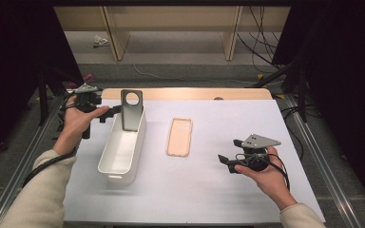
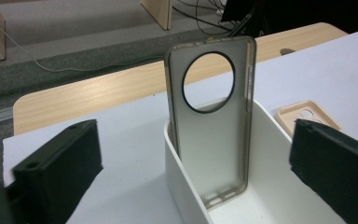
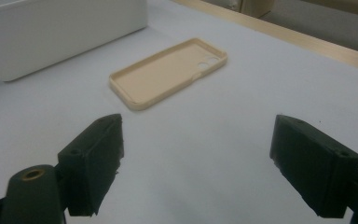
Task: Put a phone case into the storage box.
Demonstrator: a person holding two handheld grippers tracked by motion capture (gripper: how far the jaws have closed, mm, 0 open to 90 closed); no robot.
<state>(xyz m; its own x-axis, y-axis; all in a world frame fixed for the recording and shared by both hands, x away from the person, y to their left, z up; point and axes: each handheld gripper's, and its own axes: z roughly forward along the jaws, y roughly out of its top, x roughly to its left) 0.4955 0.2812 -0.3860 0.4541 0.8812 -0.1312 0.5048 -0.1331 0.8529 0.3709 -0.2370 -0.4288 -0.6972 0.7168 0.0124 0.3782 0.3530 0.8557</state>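
A grey see-through phone case (image 1: 131,111) with a round camera hole stands upright in the far end of a long white bin (image 1: 116,176), leaning on its end wall. My left gripper (image 1: 110,114) is open just left of that end, its jaws apart from the case. In the left gripper view the grey case (image 2: 212,126) stands free between and beyond the wide jaws of the left gripper (image 2: 193,158). A beige phone case (image 1: 179,137) lies flat mid-table, hollow side up. My right gripper (image 1: 229,151) is open and empty to its right, facing the beige case (image 3: 168,74).
The white mat (image 1: 209,190) covers a wooden table whose far edge (image 1: 185,93) shows. Metal rails (image 1: 313,142) run along both sides. Cables (image 1: 261,52) and wooden shelf legs (image 1: 230,38) lie on the floor beyond. The bin's wall (image 3: 51,28) is at the right gripper view's upper left.
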